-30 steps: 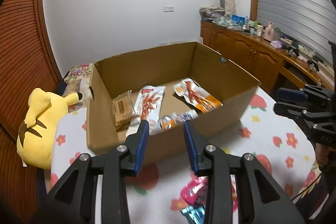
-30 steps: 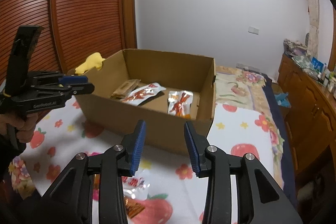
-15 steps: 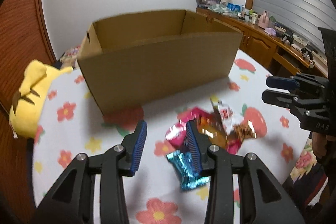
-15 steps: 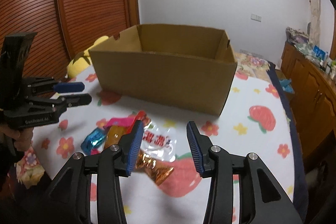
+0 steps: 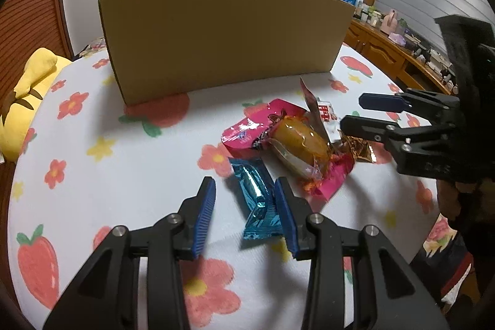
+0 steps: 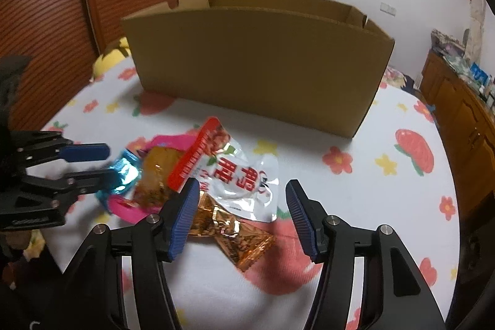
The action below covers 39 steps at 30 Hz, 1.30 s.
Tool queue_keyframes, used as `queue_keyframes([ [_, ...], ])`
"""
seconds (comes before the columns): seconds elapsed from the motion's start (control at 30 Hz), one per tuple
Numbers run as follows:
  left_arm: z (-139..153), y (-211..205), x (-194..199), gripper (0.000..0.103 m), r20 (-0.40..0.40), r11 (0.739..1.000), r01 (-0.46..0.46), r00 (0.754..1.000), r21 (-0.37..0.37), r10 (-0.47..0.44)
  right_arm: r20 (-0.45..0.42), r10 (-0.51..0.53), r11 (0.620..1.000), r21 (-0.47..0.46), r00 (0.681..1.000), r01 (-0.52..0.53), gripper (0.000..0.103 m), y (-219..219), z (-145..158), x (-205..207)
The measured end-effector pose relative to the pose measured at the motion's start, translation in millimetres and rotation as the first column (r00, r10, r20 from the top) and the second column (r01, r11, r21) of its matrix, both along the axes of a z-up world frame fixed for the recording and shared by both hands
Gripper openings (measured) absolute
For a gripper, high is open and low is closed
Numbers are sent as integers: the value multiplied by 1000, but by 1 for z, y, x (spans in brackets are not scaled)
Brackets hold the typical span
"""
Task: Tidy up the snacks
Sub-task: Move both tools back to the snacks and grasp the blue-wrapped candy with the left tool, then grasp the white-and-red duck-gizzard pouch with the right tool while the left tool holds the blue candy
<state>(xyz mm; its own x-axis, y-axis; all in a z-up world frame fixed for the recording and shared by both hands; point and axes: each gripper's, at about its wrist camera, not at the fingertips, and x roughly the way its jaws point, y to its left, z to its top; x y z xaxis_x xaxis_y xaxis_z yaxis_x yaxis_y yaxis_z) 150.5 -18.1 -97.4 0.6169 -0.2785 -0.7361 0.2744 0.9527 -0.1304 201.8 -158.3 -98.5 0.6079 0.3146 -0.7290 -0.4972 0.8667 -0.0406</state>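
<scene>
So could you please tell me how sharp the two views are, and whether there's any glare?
Left wrist view: mostly sharp, fisheye bends the cardboard box rim, and the blue wrapper shows bright glints. Right wrist view: softer, the left hand-held gripper is smeared, and the clear packet catches glare.

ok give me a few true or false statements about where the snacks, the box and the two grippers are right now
1. The blue foil packet lies between the open fingers of the left gripper. True.
2. The right gripper is shut on the gold wrapper. False: its fingers are open and the wrapper lies on the cloth below them.
3. The cardboard box stands behind the snack pile. True.
4. The orange snack in clear wrap lies inside the box. False: it rests on the pink packet, outside the box.
5. The yellow plush toy sits on top of the box. False: it is beside the table, left of the box.
</scene>
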Motion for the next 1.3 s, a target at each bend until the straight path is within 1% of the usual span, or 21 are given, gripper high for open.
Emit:
queue_keyframes([
  [0.2, -3, -2, 0, 40, -6, 1000, -1, 1000, 1, 1, -19, -6, 1000, -13, 1000, 6, 66, -2, -5, 9],
  [0.43, -3, -3, 0, 40, -4, 1000, 0, 1000, -5, 0, -32, 27, 998, -51, 999, -29, 71, 9, -8, 12],
  [0.63, -7, -10, 0, 40, 8, 999, 13, 1000, 29, -13, -34, 51, 996, -72, 998, -53, 75, 17, -9, 13],
  [0.8, -7, -4, 4, 20, 12, 999, -4, 1000, 42, 4, -45, 45, 995, -83, 998, -49, 76, 21, -10, 22],
  [0.87, -7, 0, 5, 18, 16, 999, -12, 1000, 53, 12, -48, 35, 995, -89, 998, -39, 76, 21, -11, 25],
  [0.97, -7, 7, 7, 18, 14, 999, -28, 1000, 44, 27, -50, 13, 995, -98, 999, -17, 76, 20, -12, 30],
  [1.1, -8, 13, 8, 20, 28, 999, -32, 999, 40, 30, -55, 17, 997, -77, 998, -21, 76, 18, -11, 28],
  [1.3, -8, 10, 6, 21, 32, 998, -36, 999, 48, 34, -50, 13, 999, -32, 999, -15, 76, 20, -5, 23],
])
